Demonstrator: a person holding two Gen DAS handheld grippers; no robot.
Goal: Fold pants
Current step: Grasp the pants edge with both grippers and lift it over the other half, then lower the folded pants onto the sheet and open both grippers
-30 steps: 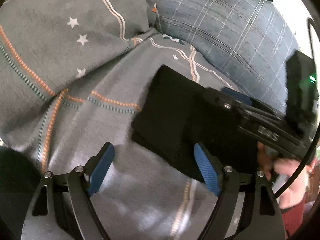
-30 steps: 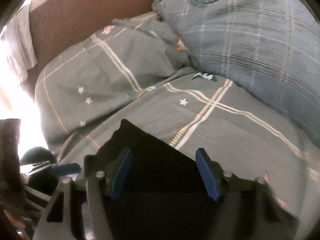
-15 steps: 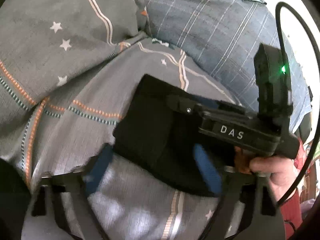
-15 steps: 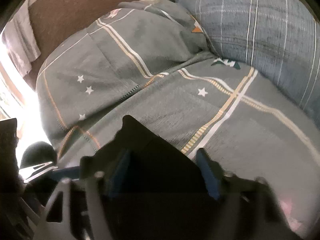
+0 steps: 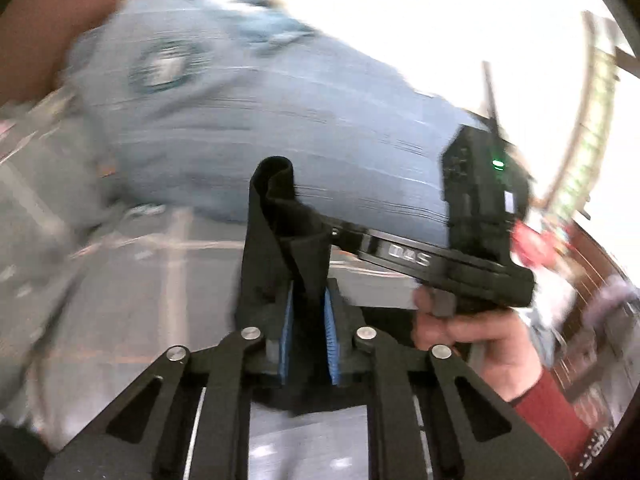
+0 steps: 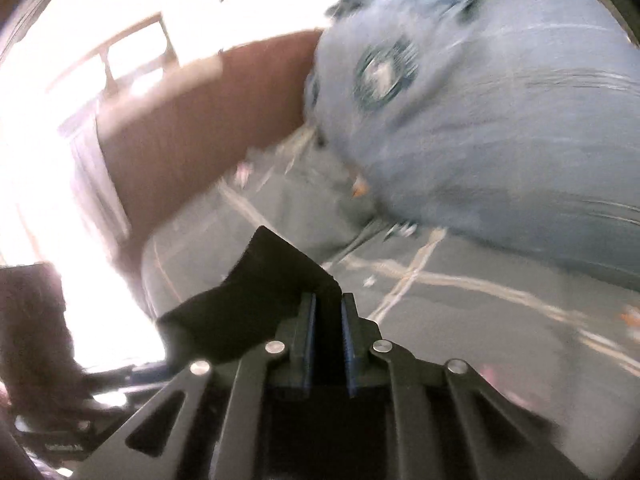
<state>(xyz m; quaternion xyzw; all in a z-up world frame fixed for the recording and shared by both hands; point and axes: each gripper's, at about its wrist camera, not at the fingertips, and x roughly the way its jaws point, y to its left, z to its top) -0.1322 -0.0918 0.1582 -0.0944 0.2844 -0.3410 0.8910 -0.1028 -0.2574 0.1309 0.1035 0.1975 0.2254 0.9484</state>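
- The pants (image 5: 266, 240) are black, plain cloth, bunched into thick folds.
- In the left wrist view they stand up as a narrow, upright bundle with a rolled top edge.
- In the right wrist view the pants (image 6: 256, 300) spread leftward, one corner pointing up, raised above the grey bedding.

Left gripper (image 5: 307, 330): fingers closed on black pants (image 5: 276, 240). Right gripper (image 6: 328, 344): fingers likewise clamped on them, raised alongside the left.

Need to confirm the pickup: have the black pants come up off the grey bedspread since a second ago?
Yes. The black pants lay flat on the grey bedspread; now both grippers, left gripper and right gripper, are clamped on them, raised in front of the blue pillow.
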